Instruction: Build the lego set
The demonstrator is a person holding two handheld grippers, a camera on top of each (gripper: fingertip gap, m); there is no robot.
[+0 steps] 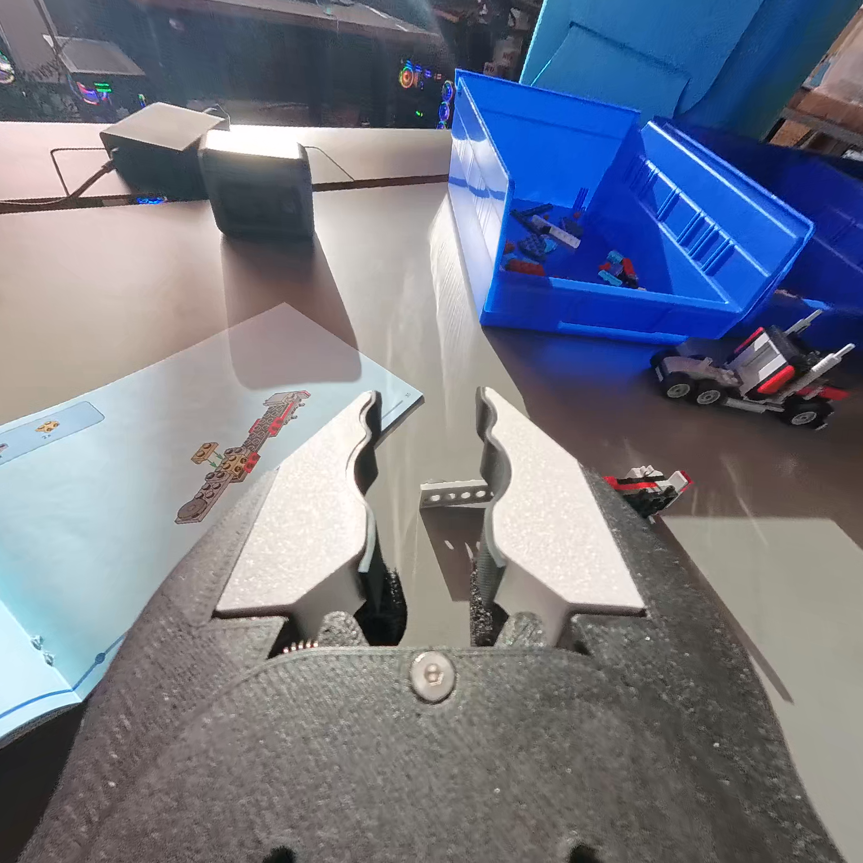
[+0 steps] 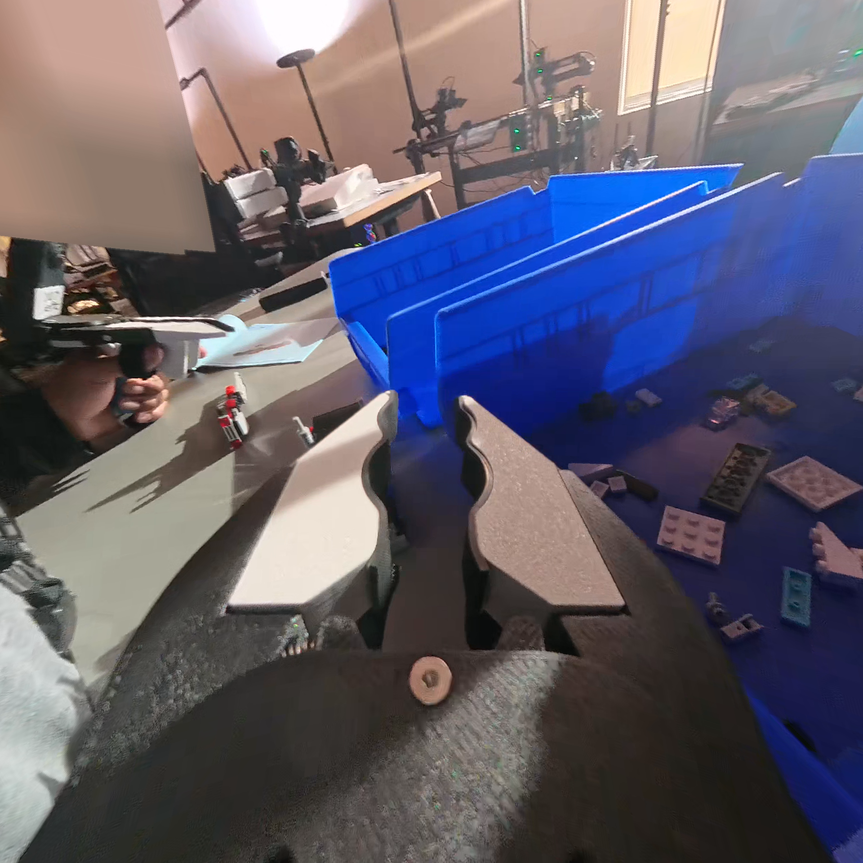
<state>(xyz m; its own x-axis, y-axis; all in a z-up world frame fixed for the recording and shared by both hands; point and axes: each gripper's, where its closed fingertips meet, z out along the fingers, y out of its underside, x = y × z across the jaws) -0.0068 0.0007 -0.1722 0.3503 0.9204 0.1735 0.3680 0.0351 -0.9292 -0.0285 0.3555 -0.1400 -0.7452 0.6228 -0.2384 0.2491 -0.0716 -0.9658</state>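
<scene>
The left tongs (image 1: 427, 406) are hovering released over the table (image 1: 140, 289), with a grey holed beam (image 1: 453, 495) lying just below the gap, its long axis running crosswise and its right end tucked beneath the right finger. The right tongs (image 2: 427, 411), also released and gripping nothing, are pointing into a blue bin (image 2: 583, 327) of loose pieces (image 2: 691, 534). Judging by this, the left tongs are sitting nearer the beam, while the finished truck (image 1: 747, 378) is standing well apart beside another bin.

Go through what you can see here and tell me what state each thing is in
Left tongs: open, empty, above the table.
Right tongs: open, empty, over a bin.
Instruction booklet: lying open.
Toy truck: assembled, on its wheels.
Grey beam: loose on the table.
Blue bin: holds scattered bricks.
</scene>
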